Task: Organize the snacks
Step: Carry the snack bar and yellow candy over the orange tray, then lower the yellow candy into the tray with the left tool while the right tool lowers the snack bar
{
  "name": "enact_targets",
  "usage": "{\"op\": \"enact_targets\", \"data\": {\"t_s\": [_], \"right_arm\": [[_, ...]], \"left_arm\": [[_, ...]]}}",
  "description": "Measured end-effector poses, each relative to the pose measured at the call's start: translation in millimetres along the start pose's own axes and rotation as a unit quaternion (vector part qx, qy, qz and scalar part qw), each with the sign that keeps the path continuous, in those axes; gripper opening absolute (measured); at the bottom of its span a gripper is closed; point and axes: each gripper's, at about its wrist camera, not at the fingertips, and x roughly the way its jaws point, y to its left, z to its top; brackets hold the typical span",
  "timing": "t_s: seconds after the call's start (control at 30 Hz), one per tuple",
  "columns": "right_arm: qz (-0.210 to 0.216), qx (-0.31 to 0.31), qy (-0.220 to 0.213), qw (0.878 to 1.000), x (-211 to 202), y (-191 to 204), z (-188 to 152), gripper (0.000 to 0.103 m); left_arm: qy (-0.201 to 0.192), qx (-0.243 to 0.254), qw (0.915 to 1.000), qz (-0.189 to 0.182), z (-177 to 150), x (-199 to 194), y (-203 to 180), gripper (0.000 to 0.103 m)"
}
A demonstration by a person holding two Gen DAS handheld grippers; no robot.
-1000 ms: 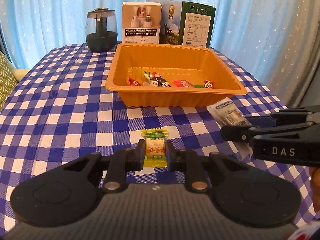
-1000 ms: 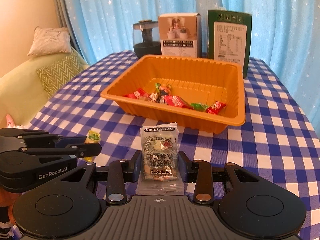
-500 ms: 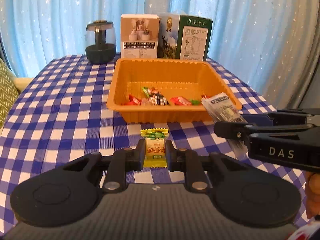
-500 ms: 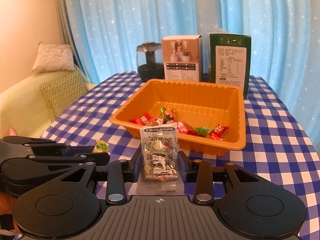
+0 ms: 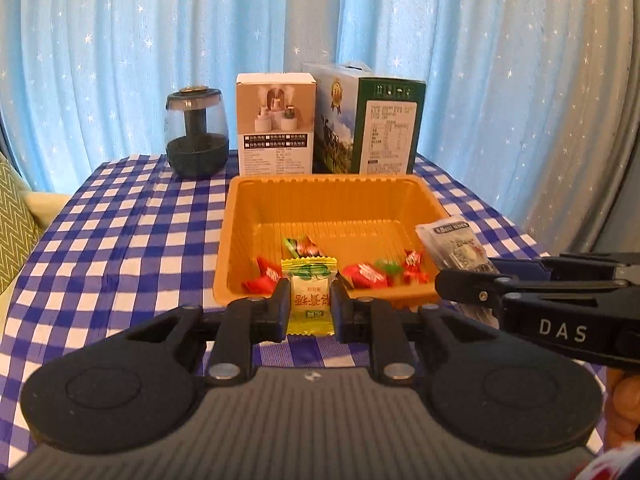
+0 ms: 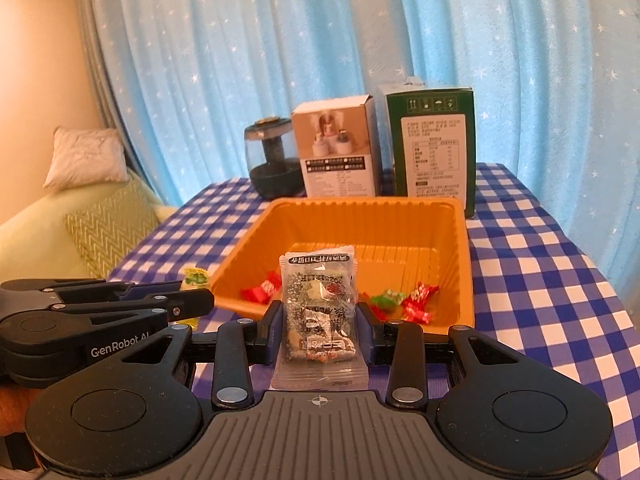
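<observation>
My left gripper (image 5: 310,306) is shut on a small yellow candy (image 5: 309,296) with a green label, held in the air just before the near wall of the orange tray (image 5: 332,200). My right gripper (image 6: 318,332) is shut on a clear snack packet (image 6: 319,312) with dark print, also raised in front of the tray (image 6: 460,240). Several red and green wrapped candies (image 5: 362,274) lie along the tray's near side. In the left wrist view the right gripper (image 5: 472,280) juts in from the right with its packet (image 5: 456,246). The right wrist view catches the left gripper (image 6: 196,300) and its candy (image 6: 195,278).
At the table's far edge stand a dark glass jar (image 5: 196,138), a white box (image 5: 275,122) and a green box (image 5: 376,120). The blue-and-white checked cloth (image 5: 120,232) covers the table. A sofa with cushions (image 6: 108,224) sits to the left. Blue curtains hang behind.
Both grippers have risen with their snacks still held. The tray now appears lower in both views, with the candy and the packet overlapping its near wall.
</observation>
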Motion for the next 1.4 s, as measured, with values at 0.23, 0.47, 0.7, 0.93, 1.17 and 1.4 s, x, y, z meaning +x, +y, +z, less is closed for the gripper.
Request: {"op": "enact_targets", "data": {"t_s": [0.23, 0.47, 0.7, 0.93, 1.17, 1.4], "right_arm": [[-0.006, 0.018, -0.002, 1.000, 13, -9, 12, 0.038], [-0.018, 0.026, -0.009, 0.999, 18, -15, 18, 0.038], [-0.045, 0.039, -0.014, 0.998, 32, -30, 27, 0.038], [-0.062, 0.048, -0.018, 0.997, 50, -39, 36, 0.038], [-0.066, 0.043, -0.013, 0.997, 70, -40, 41, 0.038], [-0.070, 0.050, -0.008, 0.996, 85, -46, 43, 0.038]], "left_arm": [[-0.009, -0.003, 1.0000, 0.002, 17, 11, 6, 0.018], [-0.007, 0.001, 1.0000, -0.003, 29, 26, 10, 0.018], [-0.004, 0.000, 1.0000, -0.006, 38, 44, 14, 0.018], [0.006, 0.005, 0.9999, -0.009, 44, 63, 16, 0.018], [0.016, -0.001, 0.9999, -0.006, 50, 81, 18, 0.018], [0.031, -0.004, 0.9995, -0.003, 51, 101, 24, 0.018]]}}
